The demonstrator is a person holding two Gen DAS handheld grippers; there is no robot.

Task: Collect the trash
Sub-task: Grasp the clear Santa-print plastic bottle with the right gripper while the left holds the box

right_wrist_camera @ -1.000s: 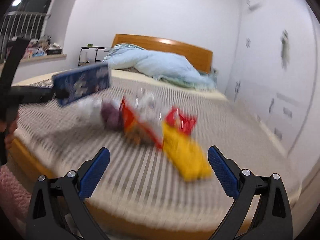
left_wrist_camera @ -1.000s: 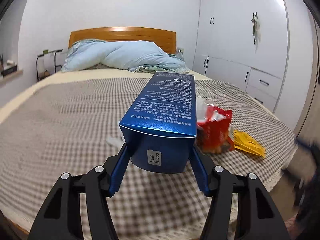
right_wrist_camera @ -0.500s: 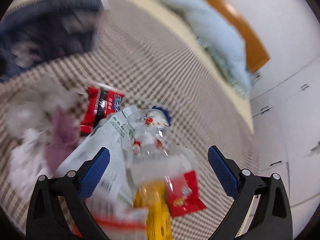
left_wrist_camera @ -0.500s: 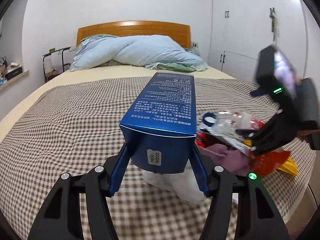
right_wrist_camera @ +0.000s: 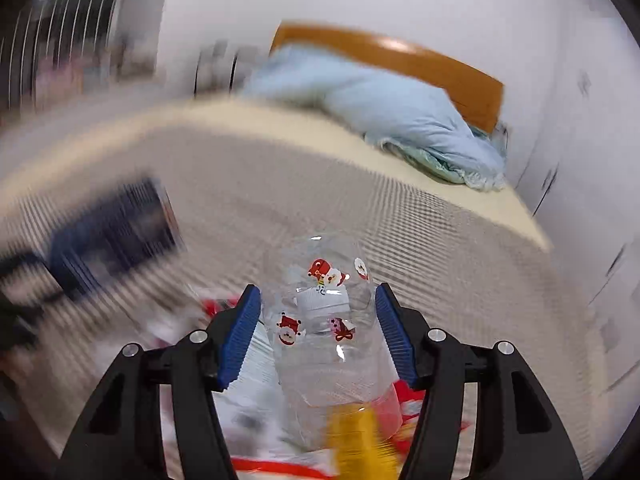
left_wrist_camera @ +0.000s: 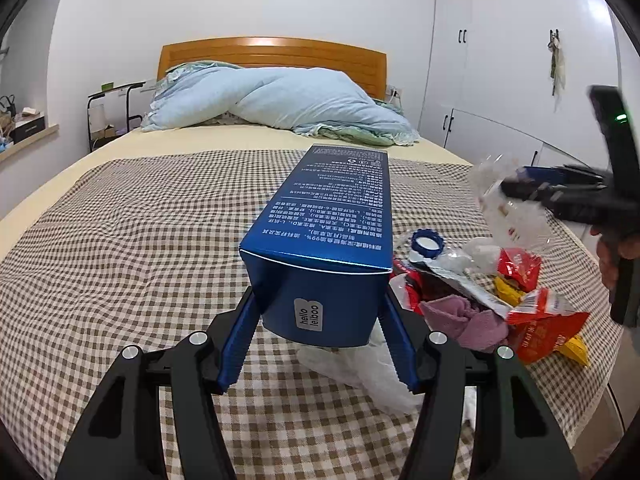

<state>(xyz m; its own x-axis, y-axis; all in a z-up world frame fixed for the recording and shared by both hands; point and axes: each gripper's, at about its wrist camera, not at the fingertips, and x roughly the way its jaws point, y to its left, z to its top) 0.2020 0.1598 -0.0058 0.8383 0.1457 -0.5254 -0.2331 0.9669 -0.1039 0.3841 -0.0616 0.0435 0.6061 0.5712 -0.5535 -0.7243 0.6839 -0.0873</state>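
My left gripper (left_wrist_camera: 320, 344) is clamped on a blue carton (left_wrist_camera: 326, 240) above the bed (left_wrist_camera: 120, 240). My right gripper (right_wrist_camera: 318, 332), jaws just closing, pinches a clear plastic bottle (right_wrist_camera: 326, 320) over the wrapper pile (left_wrist_camera: 492, 292); I'd lift gently, avoiding crushing it.

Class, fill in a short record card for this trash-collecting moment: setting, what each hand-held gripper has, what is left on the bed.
Setting: bed with a checked cover
Left hand-held gripper: shut on a blue carton
Right hand-held gripper: jaws have just been closing; clear plastic bottle with red stickers between them, lifted off the pile
Left on the bed: snack wrappers, purple cloth, blue cap, white bag
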